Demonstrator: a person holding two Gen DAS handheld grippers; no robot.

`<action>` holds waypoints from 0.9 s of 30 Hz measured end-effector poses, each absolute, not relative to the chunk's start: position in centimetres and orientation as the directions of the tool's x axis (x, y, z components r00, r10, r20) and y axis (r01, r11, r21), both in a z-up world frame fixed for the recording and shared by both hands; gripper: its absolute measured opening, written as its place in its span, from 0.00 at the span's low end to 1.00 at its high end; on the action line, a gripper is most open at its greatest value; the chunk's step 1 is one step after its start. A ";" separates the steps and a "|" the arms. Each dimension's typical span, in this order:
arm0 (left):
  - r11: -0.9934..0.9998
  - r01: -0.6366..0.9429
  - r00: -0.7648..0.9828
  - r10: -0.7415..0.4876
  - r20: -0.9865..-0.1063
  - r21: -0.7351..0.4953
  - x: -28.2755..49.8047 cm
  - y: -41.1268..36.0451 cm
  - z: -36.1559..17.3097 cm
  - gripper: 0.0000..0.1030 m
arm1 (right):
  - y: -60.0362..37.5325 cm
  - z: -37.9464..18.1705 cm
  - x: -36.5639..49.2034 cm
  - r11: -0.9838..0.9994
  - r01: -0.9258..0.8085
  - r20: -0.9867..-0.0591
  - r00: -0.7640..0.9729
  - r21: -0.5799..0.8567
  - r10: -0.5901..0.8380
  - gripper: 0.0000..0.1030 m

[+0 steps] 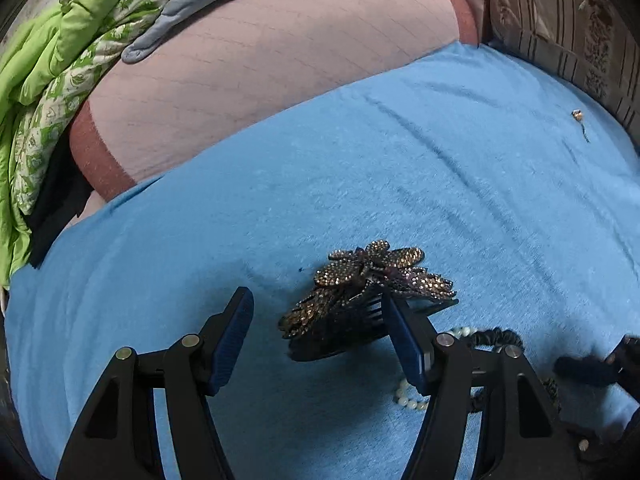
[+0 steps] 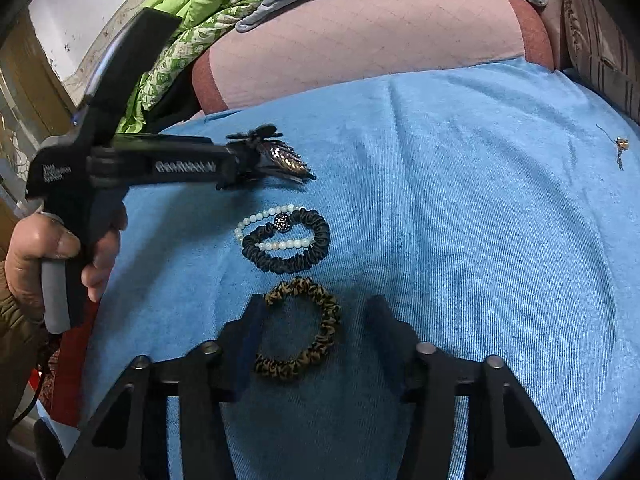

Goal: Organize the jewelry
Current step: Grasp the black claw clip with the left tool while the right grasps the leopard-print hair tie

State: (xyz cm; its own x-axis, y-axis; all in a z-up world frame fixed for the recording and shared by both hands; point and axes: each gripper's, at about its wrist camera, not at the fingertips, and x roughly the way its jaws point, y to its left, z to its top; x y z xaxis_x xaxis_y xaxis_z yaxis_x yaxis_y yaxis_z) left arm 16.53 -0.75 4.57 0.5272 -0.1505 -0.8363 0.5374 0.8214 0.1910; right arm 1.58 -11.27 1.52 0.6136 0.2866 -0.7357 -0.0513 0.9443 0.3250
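On the blue towel, the left gripper has its fingers spread wide around the rhinestone flower hair clip, whose comb touches the right-hand pad. The right gripper is open too, straddling the leopard scrunchie near the towel's front edge. Between clip and scrunchie lie a black scrunchie and a pearl bracelet, overlapping; a small earring sits by the right edge.
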 end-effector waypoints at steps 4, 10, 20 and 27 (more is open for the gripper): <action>0.837 0.537 0.474 -0.197 -0.858 0.105 16.5 -0.8 4.4 0.29 | -11.0 1.3 1.8 0.944 -0.062 -0.738 0.607 0.324 0.294 0.23; 0.863 0.503 0.449 -0.208 -0.869 0.054 14.8 -0.6 4.8 0.11 | -11.1 1.5 1.6 0.933 -0.084 -0.726 0.605 0.350 0.326 0.09; 0.886 0.463 0.473 -0.223 -0.852 0.026 9.5 1.8 7.2 0.10 | -11.0 2.8 -1.3 0.926 -0.072 -0.708 0.623 0.370 0.331 0.09; 0.907 0.420 0.510 -0.225 -0.830 0.013 4.7 4.3 9.7 0.10 | -10.9 5.6 -4.4 0.928 -0.072 -0.686 0.653 0.366 0.321 0.09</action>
